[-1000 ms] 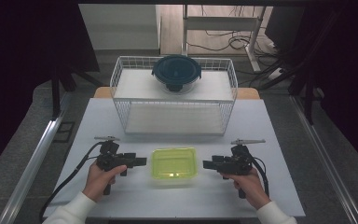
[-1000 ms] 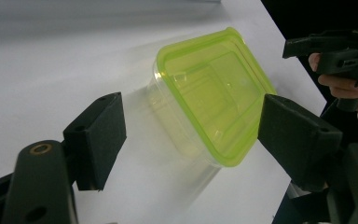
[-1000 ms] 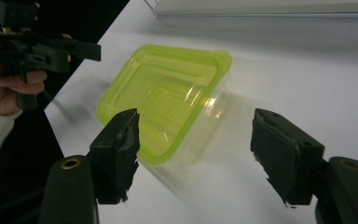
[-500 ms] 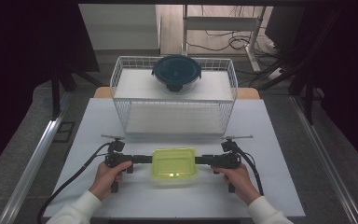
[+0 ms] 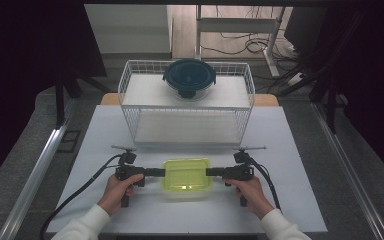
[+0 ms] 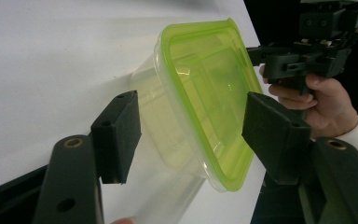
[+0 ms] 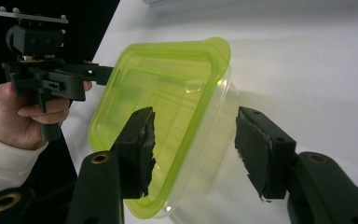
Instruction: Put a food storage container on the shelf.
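Fingers (image 6: 121, 135) of the left gripper (image 5: 156, 172) straddle one short end of the box (image 5: 187, 176), one pad beside the clear wall below the rim, the other over the green lid (image 6: 209, 98); they have just been closing, yet in the left gripper view a gap shows on both sides, so they stand open around the box, not pressing it. Fingers (image 7: 140, 147) of the right gripper (image 5: 215, 172) do the same at the opposite end: one pad hangs over the lid (image 7: 158, 116), the other stands clear of the wall; these too have been closing and are open with the box between them. The box sits flat on the white table (image 5: 290, 150), between the two hands, on the person's side of the wire basket (image 5: 130, 95), which carries a round dark-lidded bowl (image 5: 189, 77) on its upper shelf. The box looks empty, so probably light. Its thin clear walls should flex under a hard squeeze, and smooth plastic may slip from the pads. The stiffest hold is likely the rim where lid meets wall, taken at both ends evenly. A lopsided pinch could pop the lid or tilt the box. Gentle, matched pressure seems wise.
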The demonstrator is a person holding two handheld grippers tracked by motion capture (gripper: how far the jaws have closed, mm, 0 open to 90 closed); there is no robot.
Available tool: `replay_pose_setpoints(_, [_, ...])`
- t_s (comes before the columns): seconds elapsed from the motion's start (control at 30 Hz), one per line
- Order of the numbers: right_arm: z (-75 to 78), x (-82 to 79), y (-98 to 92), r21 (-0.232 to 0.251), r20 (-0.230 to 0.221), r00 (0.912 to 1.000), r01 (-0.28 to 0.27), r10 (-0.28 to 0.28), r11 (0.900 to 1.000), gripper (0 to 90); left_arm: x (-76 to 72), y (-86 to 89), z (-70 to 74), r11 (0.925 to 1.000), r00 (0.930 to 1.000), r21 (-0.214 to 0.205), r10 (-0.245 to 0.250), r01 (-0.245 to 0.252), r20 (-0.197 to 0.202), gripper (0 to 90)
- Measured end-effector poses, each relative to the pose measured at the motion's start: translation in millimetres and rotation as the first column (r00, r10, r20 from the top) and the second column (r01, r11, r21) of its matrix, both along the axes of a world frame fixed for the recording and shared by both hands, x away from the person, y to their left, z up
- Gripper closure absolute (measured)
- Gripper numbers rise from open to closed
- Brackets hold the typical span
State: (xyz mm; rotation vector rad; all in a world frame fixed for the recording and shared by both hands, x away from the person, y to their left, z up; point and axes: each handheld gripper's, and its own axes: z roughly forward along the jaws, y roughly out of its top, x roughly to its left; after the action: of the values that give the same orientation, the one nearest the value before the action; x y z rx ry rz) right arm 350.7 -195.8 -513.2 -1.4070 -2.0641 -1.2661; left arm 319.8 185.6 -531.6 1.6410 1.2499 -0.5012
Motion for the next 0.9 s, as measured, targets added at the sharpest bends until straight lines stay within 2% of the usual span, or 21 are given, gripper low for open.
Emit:
replay_pose_setpoints(0.13, [-4.9, 0.7, -0.1, 0.021, -0.03, 0.9995, 0.005, -0.004, 0.9998, 50.5, 0.3, -1.5, -4.0, 0.9997, 0.9998, -0.025, -0.004, 0.003, -0.02, 39.9])
replay_pose_setpoints(0.3, [-6.8, 0.9, 1.2, 0.041, -0.045, 0.999, -0.002, 0.004, 0.9992, 55.5, 1.0, -2.0, -8.3, 0.9992, 0.9992, -0.039, -0.009, 0.008, -0.039, 43.1])
replay_pose_setpoints(0.43, [-9.5, 1.2, 1.5, 0.041, -0.062, 0.998, -0.01, 0.013, 0.9991, 59.8, 0.6, -3.8, -9.9, 0.9989, 0.9982, -0.046, -0.015, 0.013, -0.058, 48.4])
replay_pose_setpoints(0.53, [-11.1, 1.8, 0.2, 0.071, -0.083, 0.9964, -0.01, 0.016, 0.9974, 64.5, 0.6, -4.5, -11.5, 0.9986, 0.9972, -0.048, -0.025, 0.021, -0.07, 53.2])
replay_pose_setpoints(0.67, [-12.6, 1.7, 0.5, 0.083, -0.099, 0.9948, -0.013, 0.021, 0.9965, 70.3, 0.2, -6.4, -12.5, 0.9964, 0.9956, -0.079, -0.038, 0.031, -0.086, 61.1])
replay_pose_setpoints(0.8, [-13.4, 1.7, -1.7, 0.09, -0.114, 0.9933, -0.005, 0.016, 0.9959, 73.9, -0.4, -5.7, -12.3, 0.9976, 0.9948, -0.064, -0.033, 0.027, -0.096, 70.5])
replay_pose_setpoints(0.9, [-12.6, 0.6, -2.2, 0.096, -0.121, 0.9927, 0.007, 0.004, 0.9954, 75.4, -0.8, -5.6, -11.5, 0.9975, 0.9946, -0.066, -0.032, 0.026, -0.098, 72.7])
